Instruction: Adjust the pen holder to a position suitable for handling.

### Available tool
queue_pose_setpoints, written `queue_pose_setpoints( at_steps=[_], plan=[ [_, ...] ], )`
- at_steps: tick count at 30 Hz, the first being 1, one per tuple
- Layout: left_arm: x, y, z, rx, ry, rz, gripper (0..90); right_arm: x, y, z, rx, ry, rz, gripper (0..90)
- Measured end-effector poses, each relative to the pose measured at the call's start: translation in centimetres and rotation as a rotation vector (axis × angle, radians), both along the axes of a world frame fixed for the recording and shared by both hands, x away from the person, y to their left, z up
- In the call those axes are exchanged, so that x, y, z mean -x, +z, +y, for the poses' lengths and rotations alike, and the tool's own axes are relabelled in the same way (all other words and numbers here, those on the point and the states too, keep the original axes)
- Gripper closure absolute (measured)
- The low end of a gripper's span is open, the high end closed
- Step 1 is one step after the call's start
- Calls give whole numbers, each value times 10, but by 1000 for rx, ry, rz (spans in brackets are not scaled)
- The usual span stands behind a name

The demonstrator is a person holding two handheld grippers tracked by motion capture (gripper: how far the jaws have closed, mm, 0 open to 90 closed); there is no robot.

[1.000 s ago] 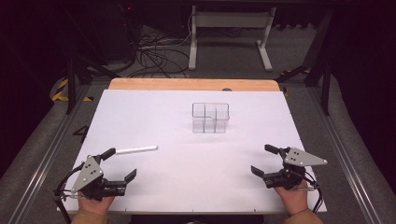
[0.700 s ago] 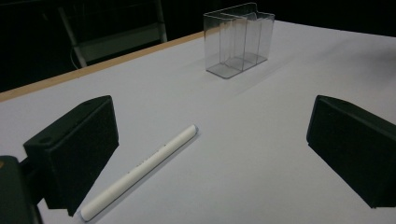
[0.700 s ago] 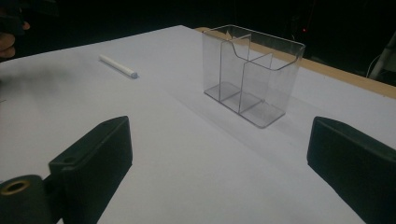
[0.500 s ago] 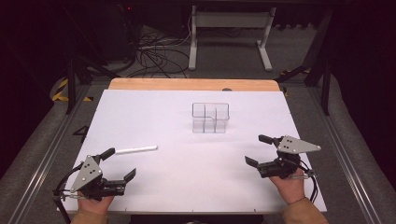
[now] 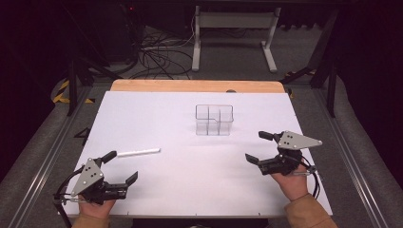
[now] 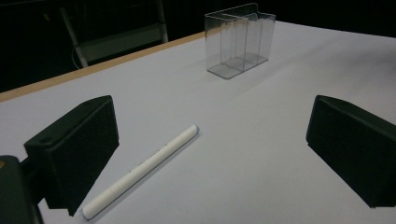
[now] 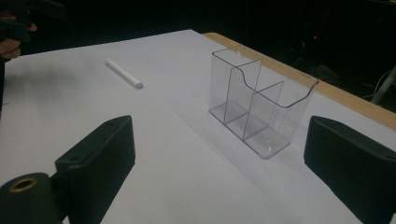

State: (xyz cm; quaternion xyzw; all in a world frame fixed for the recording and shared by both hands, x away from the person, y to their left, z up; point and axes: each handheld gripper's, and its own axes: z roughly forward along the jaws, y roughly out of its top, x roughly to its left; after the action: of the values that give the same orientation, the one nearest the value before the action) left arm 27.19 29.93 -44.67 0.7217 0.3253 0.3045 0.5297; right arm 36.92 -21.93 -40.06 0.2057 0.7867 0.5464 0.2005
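Since the earlier pictures the right gripper (image 5: 261, 147) has travelled forward and inward across the white table sheet (image 5: 190, 175), toward the clear organizer (image 5: 214, 119), while the left gripper (image 5: 123, 166) has kept its place near the front left corner.

Taking the clear organizer as the landmark and going from left to right: the left gripper sits well to the organizer's left and nearer the person, held in the left hand (image 5: 95, 209) at the sheet's front edge, its two black jaws spread wide apart with nothing between them. Its grey three-cornered plate points up and away from the person. Just beyond its far jaw lies the white pen (image 5: 138, 152), flat on the sheet, left of the organizer and nearer the person, well apart from it. In the left gripper view the white pen (image 6: 142, 170) runs slantwise beside the left-hand jaw, its far tip pointing toward the clear organizer (image 6: 239, 39).

The organizer itself stands upright on the far half of the sheet, a little right of the middle, with see-through dividers forming several compartments; all look empty in the right gripper view (image 7: 261, 105).

To the organizer's right and nearer the person, the right gripper is held in the right hand (image 5: 292, 183), jaws also wide apart and holding nothing, aimed leftward toward the organizer but clearly short of it
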Motion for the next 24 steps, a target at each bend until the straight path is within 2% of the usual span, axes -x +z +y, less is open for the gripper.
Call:
queue_pose_setpoints(
  at_steps=[7,11,19,24],
  plan=[
    [1,0,1,1,1,0,31,-2,6,7,23,16,-2,119],
    [1,0,1,-1,0,-1,31,-6,15,15,69,41,-10,153],
    [1,1,2,-4,1,-4,32,-23,30,31,144,106,16,188],
    [2,1,2,0,2,1,31,-35,39,35,163,158,52,201]
  ],
)
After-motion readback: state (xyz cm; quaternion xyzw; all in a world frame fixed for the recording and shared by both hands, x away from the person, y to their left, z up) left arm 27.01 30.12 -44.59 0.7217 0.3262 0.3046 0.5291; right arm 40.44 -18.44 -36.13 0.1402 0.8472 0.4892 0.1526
